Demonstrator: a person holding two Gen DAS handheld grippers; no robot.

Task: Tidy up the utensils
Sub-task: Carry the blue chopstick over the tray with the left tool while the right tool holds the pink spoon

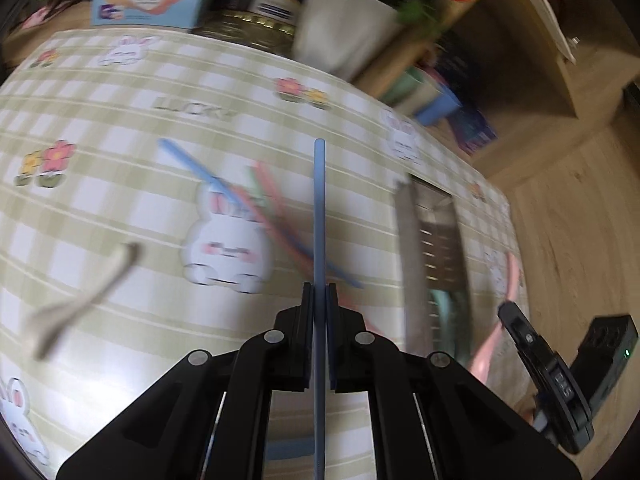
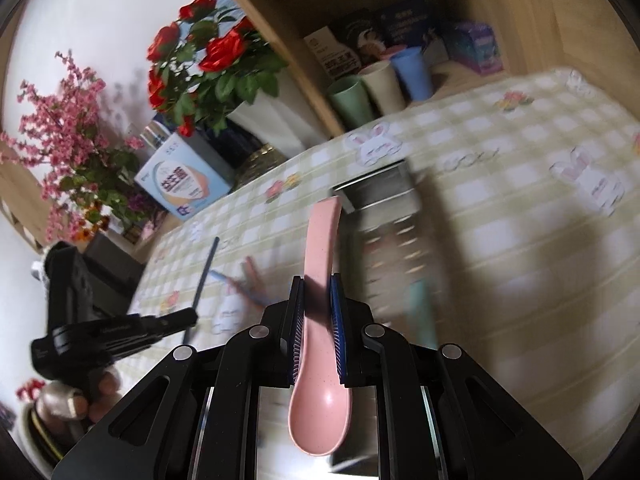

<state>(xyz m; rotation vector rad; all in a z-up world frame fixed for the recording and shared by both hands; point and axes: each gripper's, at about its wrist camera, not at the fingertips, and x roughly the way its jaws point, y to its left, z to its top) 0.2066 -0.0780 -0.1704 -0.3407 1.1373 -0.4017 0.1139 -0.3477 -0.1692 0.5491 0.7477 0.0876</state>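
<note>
1. Blue chopstick (image 1: pixel 319 216): clamped upright between the fully closed jaws of the left gripper (image 1: pixel 319 308), lifted clear of the checked tablecloth (image 1: pixel 120 128).
2. Pink spoon (image 2: pixel 320 320): gripped at the handle by the nearly closed right gripper (image 2: pixel 318 312), bowl toward the camera, handle tip pointing at the metal holder (image 2: pixel 384 196).
3. Metal holder: a perforated steel container seen near the table's edge; a green item appears to be inside it already, though blur prevents certainty.
4. Loose chopsticks (image 1: pixel 256 204): blue, pink and green sticks left crossed on the cloth, well apart from the holder.
5. Pale spoon (image 1: pixel 80 300): lying on the cloth, untouched.
6. Step judged in hand: both items are being carried to the holder.
7. Next move: each item is to be aligned over the opening, lowered in and released.
</note>
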